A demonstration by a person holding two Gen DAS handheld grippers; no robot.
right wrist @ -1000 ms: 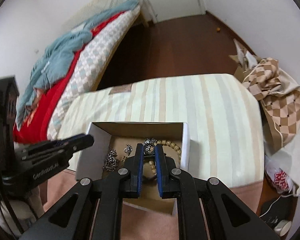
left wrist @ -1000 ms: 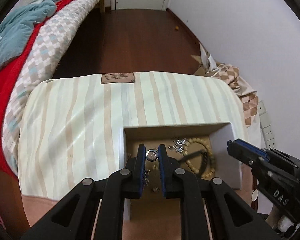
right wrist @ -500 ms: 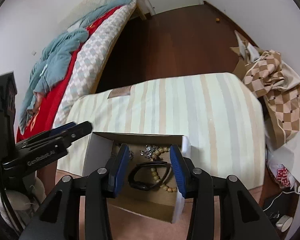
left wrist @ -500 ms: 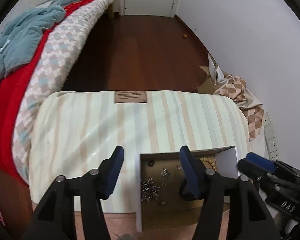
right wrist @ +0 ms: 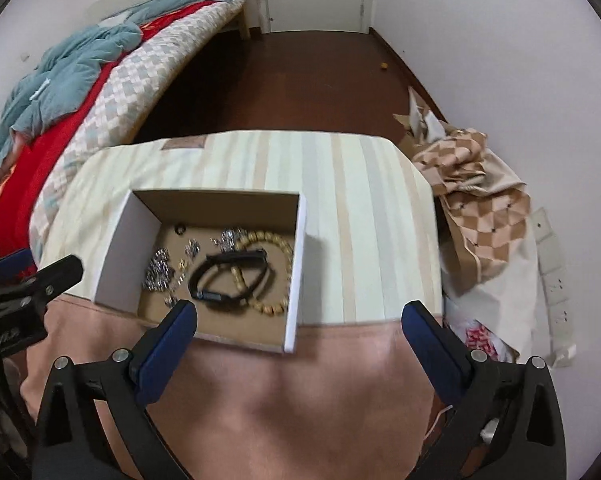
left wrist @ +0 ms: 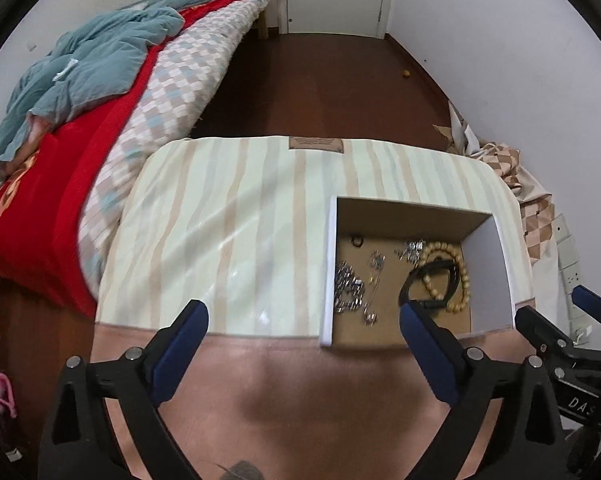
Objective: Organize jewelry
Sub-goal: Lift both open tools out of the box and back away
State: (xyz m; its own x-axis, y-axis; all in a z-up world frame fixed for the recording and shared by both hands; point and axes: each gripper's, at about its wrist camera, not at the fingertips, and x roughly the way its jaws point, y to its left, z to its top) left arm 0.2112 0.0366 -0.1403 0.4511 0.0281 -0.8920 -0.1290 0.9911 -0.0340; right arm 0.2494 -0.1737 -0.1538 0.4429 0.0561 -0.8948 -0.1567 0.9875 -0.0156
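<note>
An open box (left wrist: 327, 264) (right wrist: 296, 264) with white walls and a brown floor stands on the striped table. Inside lie a black band (left wrist: 440, 265) (right wrist: 236, 258), a wooden bead bracelet (left wrist: 464, 280) (right wrist: 276, 240), silver pieces (left wrist: 346, 284) (right wrist: 158, 270) and a small dark ring (left wrist: 356, 242) (right wrist: 179, 229). My left gripper (left wrist: 300, 314) hovers above the box's near left corner; its jaws are opening wide, with nothing between them. My right gripper (right wrist: 300, 312) hangs over the near right corner, jaws also opening and empty.
The striped cloth (left wrist: 236, 232) covers the table, with a pinkish strip (left wrist: 300, 380) at the front edge. A bed (left wrist: 80, 120) with red and teal bedding runs along the left. A checked cloth pile (right wrist: 472, 200) lies on the right by the wall.
Both grippers were shut on small silver pieces low inside the box. They have let go, spread wide and pulled back and up; the box now sits farther ahead.
</note>
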